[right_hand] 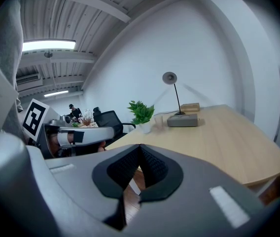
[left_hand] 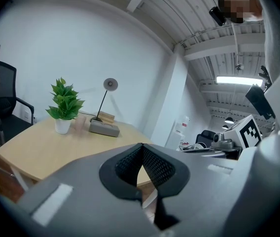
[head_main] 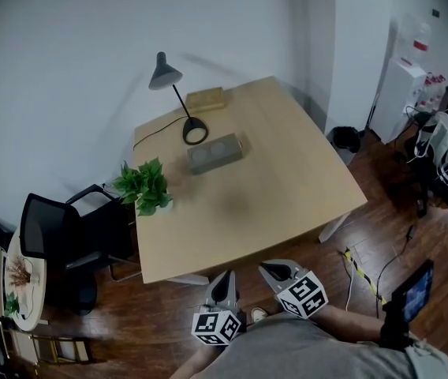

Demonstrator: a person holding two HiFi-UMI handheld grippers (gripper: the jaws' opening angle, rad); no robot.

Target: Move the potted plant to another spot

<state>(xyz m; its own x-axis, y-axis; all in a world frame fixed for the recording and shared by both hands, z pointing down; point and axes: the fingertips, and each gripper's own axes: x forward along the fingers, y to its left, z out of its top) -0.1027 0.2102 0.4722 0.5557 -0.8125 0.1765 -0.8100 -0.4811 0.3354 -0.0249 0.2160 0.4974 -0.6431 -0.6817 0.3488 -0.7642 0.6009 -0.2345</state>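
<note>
so the potted plant hasn't been touched, it's sitting upright in its little white pot on the desk, down and to the left of the lamp in the head view, a fair way off the lamp's base and right by the desk's left edge

going off the lamp again: there's a grey box just on the near side of its base, and a wooden block just behind it towards the wall. what looks like a clear cup stands between the plant and the lamp, close beside the pot. a black office chair is further left of the lamp than the plant, off the desk

both claws are well away from the lamp, past the near edge of the desk and over the wood floor, side by side and pointing at the desk. left claw is fully closed, pads meeting at the tips with nothing between them. right claw is the same, closed up tight and empty. neither is anywhere near the plant
</note>
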